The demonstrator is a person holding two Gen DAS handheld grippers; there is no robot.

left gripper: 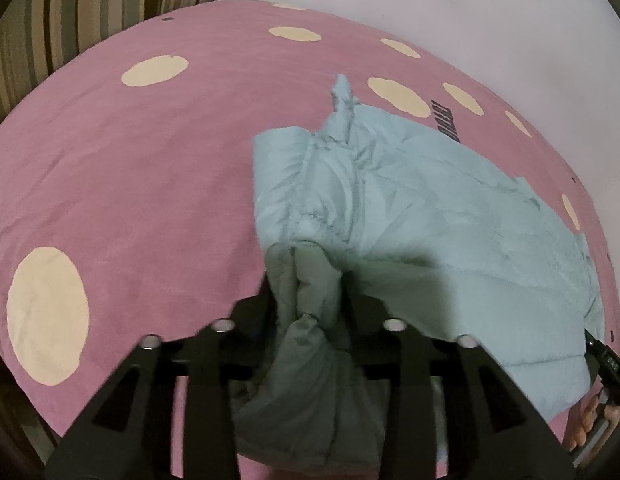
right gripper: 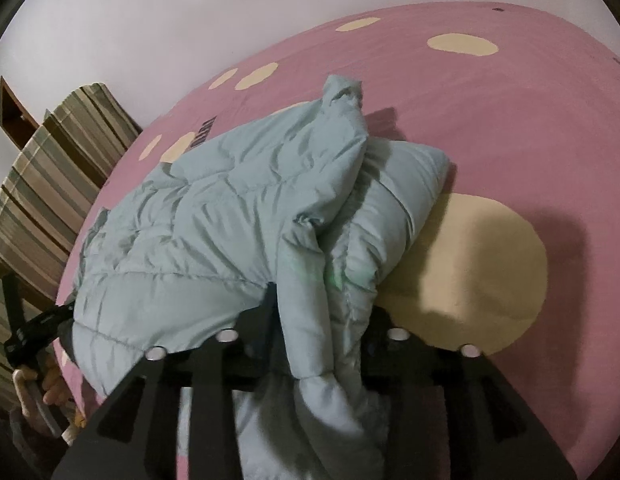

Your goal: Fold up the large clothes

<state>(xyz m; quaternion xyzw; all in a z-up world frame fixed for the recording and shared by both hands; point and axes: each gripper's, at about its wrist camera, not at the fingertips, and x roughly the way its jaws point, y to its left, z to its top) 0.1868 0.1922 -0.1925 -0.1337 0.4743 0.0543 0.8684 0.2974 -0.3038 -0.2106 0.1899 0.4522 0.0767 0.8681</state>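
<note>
My left gripper (left gripper: 307, 280) has a thick bunch of the pale green puffer jacket (left gripper: 410, 208) lying between its fingers; the jaws stand partly apart, and I cannot tell whether the pads are pinching the padding or the cloth is only resting there. My right gripper (right gripper: 322, 304) is much the same: jaws partway open, a fat fold of the same jacket (right gripper: 213, 224) draped through the gap and hanging down toward the camera, and again I cannot say if the grip is firm. Both grippers sit at the near edge of the jacket and point down at it, which I read as the spot where a fold has been laid over, since the far part of the jacket lies flat on the bed (left gripper: 129, 168) while the near part is doubled up and bulky. A sleeve or collar end sticks up at the far side. The bed has a pink cover with pale cream spots. Beside it stands something with a striped cover (right gripper: 49, 184), and a plain pale wall is behind. In each view I can see the person's other hand (right gripper: 49, 384) holding the opposite gripper at the edge of the picture. No containers are in sight.
</note>
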